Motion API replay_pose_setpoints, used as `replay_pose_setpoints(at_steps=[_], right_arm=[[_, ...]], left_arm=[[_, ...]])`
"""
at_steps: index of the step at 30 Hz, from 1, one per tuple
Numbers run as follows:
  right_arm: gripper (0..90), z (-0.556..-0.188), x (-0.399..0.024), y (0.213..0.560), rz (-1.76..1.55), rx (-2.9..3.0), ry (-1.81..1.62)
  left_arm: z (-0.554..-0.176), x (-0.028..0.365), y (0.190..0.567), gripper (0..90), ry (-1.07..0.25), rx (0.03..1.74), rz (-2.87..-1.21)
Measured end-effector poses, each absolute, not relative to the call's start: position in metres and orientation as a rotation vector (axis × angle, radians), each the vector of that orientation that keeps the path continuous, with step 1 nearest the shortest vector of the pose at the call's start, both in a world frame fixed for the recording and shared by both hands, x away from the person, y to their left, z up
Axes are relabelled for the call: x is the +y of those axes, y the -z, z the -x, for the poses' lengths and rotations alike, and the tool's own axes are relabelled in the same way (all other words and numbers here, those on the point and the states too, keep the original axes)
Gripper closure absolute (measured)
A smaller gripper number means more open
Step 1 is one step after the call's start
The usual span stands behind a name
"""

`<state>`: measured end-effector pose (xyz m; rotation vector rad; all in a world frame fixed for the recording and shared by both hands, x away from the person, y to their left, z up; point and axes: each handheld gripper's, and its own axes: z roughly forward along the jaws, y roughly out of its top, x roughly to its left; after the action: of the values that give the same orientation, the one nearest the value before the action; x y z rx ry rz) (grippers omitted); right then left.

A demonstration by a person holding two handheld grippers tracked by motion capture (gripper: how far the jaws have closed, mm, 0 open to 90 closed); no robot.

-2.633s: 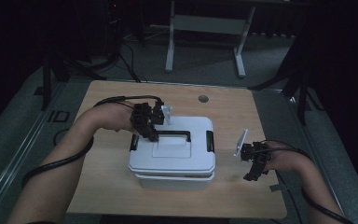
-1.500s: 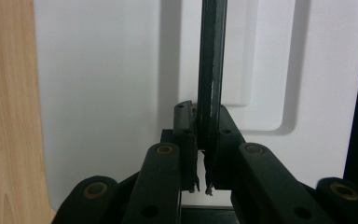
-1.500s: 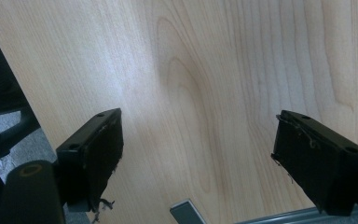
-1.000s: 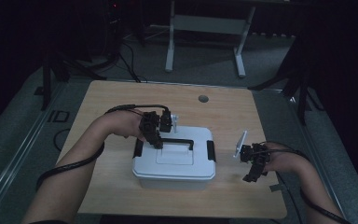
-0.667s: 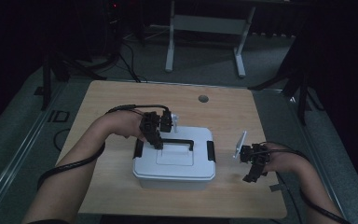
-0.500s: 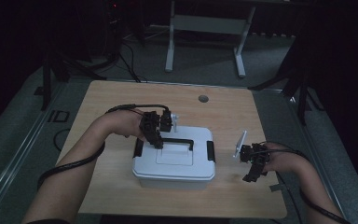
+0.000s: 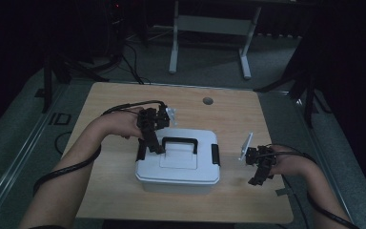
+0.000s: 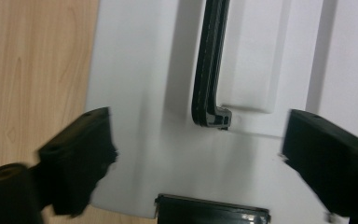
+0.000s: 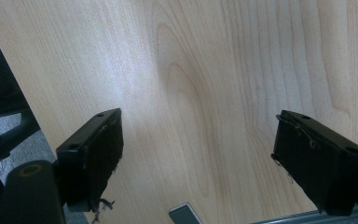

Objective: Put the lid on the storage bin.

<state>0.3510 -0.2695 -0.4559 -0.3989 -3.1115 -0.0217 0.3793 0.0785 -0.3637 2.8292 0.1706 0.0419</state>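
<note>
Box [image 7: 177,164], white with a black carry handle [image 7: 179,145], sits mid-table [image 7: 124,200] in the high view, its handle running left to right. My left gripper [image 7: 150,145] hangs over the handle's left end, far nearer than my right gripper [image 7: 259,174], which idles well apart to the right.

Left gripper view: jaws have just been opening and stand spread, gripping nothing; the handle's end [image 8: 212,116] lies between and ahead of them, and a side latch [image 8: 212,212] shows close below.

Right gripper view: jaws released wide over bare wood.
</note>
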Motion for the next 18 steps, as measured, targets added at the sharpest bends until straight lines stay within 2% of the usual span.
replay_pose_setpoints(at_steps=[1, 5, 18], right_arm=[[15.4, -0.351, -0.269, 0.456, 0.397, -3.113, 0.022], [15.4, -0.351, -0.269, 0.456, 0.402, -3.114, 0.029], [15.4, -0.352, -0.268, 0.455, 0.413, -3.128, 0.072]], left_arm=[[-0.378, 0.08, 0.364, 2.0, -0.066, 0.147, -2.82], [-0.376, 0.087, 0.365, 1.5, -0.119, 0.12, -2.812], [-0.374, 0.121, 0.369, 1.6, -0.08, 0.223, -2.747]])
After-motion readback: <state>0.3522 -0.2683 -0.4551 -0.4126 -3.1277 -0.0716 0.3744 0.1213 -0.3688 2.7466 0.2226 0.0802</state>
